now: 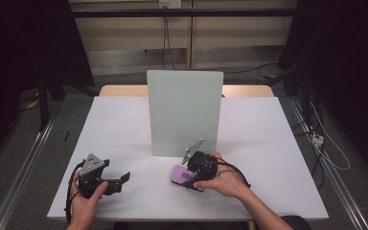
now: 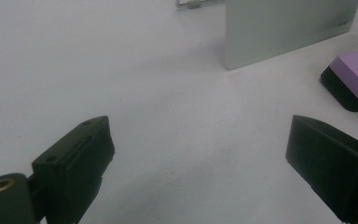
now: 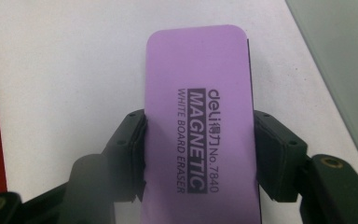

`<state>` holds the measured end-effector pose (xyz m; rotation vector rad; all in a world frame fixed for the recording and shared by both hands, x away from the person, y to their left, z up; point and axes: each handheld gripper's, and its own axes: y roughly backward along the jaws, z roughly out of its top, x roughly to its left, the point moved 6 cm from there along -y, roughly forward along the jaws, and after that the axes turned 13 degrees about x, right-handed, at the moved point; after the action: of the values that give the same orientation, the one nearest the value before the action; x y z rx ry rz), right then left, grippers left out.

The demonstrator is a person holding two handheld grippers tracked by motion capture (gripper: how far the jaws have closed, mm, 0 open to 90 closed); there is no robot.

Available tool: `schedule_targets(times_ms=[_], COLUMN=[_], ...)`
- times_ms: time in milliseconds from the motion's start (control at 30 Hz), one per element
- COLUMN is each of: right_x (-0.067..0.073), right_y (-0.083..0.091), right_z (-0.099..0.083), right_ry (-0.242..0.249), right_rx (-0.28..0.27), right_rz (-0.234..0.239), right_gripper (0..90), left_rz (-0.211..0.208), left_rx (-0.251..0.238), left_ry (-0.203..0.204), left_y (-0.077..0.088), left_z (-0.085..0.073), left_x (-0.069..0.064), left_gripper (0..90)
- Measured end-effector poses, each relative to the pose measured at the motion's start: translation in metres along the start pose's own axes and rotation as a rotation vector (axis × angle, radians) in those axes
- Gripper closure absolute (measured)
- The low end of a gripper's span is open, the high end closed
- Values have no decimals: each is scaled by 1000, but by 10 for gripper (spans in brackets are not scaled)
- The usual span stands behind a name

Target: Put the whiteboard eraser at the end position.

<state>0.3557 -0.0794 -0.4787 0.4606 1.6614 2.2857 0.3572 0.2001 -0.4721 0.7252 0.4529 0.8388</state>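
The right gripper (image 3: 199,154) has its fingers (image 3: 131,149) clenched on the long sides of a purple whiteboard eraser (image 3: 200,126), which bears black lettering on its top. In the high view the eraser (image 1: 181,174) lies on the white worktop (image 1: 124,124) at about five o'clock of the centre, just in front of an upright pale green board (image 1: 184,112). The left gripper (image 2: 198,158) rests at about seven o'clock, well apart from the eraser, its fingers (image 2: 81,163) released with bare worktop between them.
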Motion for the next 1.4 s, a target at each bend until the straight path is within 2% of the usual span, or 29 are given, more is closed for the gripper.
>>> schedule_targets(times_ms=[833,1067,1167,1233,1333,1400], right_x=[-2,-1,-2,-2,-2,-2], right_y=[-2,-3,-3,-4,-3,-1], right_z=[-2,-2,-2,-2,-2,-2], right_ry=[-33,-47,-58,-61,-62,-65], right_rx=[-35,-29,-30,-29,-41,-47], right_rz=[17,19,8,12,11,11], right_gripper=[400,332,231,235,142,133], left_rz=[-5,-3,-1,-2,-5,-4], left_rx=[-2,2,6,7,-1,3], left_ry=[18,15,22,24,21,20], left_y=[0,-2,-1,-2,-2,-3], left_z=[0,0,-1,-1,0,1], left_x=[1,1,1,1,1,0], left_gripper=[71,70,70,70,70,69])
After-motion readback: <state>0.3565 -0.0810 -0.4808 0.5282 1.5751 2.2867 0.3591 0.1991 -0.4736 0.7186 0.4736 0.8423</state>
